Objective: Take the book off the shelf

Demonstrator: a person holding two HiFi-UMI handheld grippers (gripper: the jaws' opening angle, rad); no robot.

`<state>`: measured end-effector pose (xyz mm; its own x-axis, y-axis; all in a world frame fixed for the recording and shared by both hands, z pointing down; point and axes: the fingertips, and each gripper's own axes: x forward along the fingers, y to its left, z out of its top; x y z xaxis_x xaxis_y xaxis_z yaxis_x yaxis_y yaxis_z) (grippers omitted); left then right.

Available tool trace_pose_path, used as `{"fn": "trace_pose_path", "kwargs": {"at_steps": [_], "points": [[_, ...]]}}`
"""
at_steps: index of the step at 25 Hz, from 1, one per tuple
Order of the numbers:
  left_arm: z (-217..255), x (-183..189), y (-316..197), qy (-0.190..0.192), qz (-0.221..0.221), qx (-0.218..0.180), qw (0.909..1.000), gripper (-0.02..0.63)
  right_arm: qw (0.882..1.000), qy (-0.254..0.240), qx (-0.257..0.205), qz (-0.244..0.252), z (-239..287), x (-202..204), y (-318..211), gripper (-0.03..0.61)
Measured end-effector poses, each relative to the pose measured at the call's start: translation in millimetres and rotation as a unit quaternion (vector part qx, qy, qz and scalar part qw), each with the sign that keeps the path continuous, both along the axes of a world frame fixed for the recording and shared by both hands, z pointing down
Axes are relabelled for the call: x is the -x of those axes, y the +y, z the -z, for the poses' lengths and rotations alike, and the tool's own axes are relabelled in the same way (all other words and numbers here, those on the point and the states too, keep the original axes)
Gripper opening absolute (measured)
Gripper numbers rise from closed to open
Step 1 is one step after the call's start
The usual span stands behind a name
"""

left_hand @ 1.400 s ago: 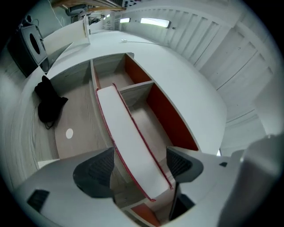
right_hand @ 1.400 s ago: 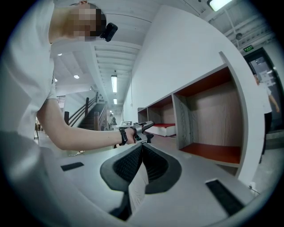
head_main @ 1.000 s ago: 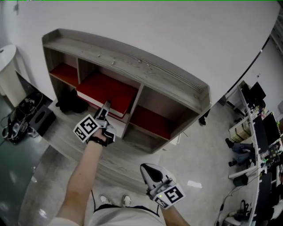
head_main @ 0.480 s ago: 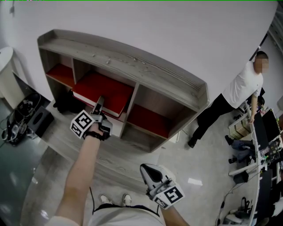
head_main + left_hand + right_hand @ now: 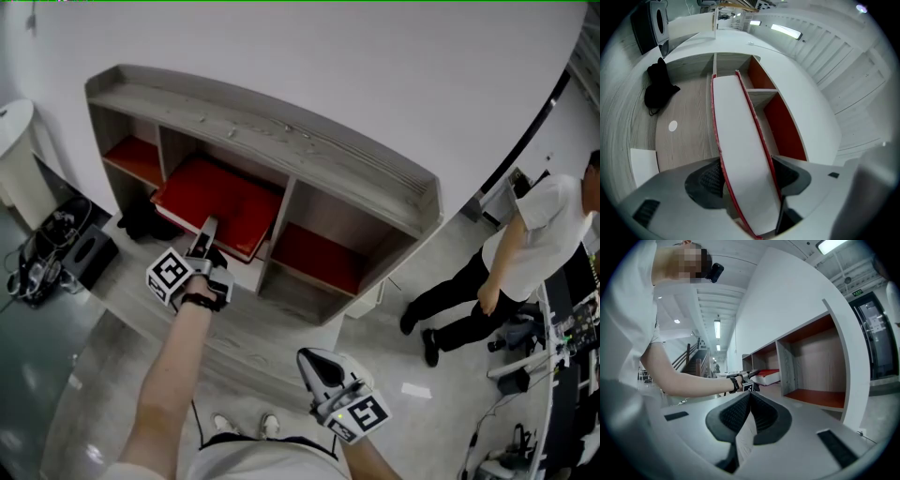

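Observation:
A big book [image 5: 220, 197] with red covers lies flat in the middle compartment of the grey wooden shelf [image 5: 281, 131], its near edge sticking out past the front. My left gripper [image 5: 206, 232] holds that edge. In the left gripper view the white page block [image 5: 740, 140] runs between the jaws; they are closing and both pads [image 5: 710, 178] touch the red covers. My right gripper [image 5: 319, 361] hangs low near my body, away from the shelf. In the right gripper view its pads [image 5: 740, 411] meet at the tips, and the book [image 5: 768, 376] shows far off.
A person in a white shirt [image 5: 539, 234] walks at the right near desks [image 5: 562, 319]. A black bag [image 5: 141, 220] lies on the floor left of the book. A black box with cables [image 5: 80, 253] and a white cylinder [image 5: 19, 150] stand at far left.
My left gripper has drawn back toward me with the book, whose near edge now comes further out of the compartment. A person has walked in at the right.

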<state>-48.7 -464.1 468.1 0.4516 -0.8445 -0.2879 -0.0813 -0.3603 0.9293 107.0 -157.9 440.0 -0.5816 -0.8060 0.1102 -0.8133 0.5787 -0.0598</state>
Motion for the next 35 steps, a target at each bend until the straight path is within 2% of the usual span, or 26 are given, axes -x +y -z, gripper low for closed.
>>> {"fn": "trace_pose_path", "kwargs": {"at_steps": [10, 17, 20, 25, 31, 35], "points": [[-3, 19, 28, 0.057, 0.012, -0.021, 0.9981, 0.276, 1.0, -0.004, -0.001, 0.016, 0, 2, 4, 0.023], [1, 32, 54, 0.056, 0.025, -0.044, 0.9972, 0.268, 0.999, -0.01, -0.004, 0.033, 0, 4, 8, 0.023], [9, 39, 68, 0.043, 0.031, -0.059, 0.9969, 0.267, 0.999, -0.015, -0.008, 0.042, 2, 6, 9, 0.023], [21, 51, 96, -0.001, 0.043, -0.093, 0.9948, 0.262, 0.998, -0.018, -0.014, 0.06, 4, 11, 10, 0.023], [24, 69, 129, -0.014, 0.057, -0.098, 0.9935, 0.255, 0.996, -0.024, -0.024, 0.081, 9, 21, 12, 0.025], [22, 83, 151, -0.083, 0.081, -0.098, 0.9885, 0.255, 0.995, -0.024, -0.03, 0.087, 13, 22, 12, 0.023]]}}
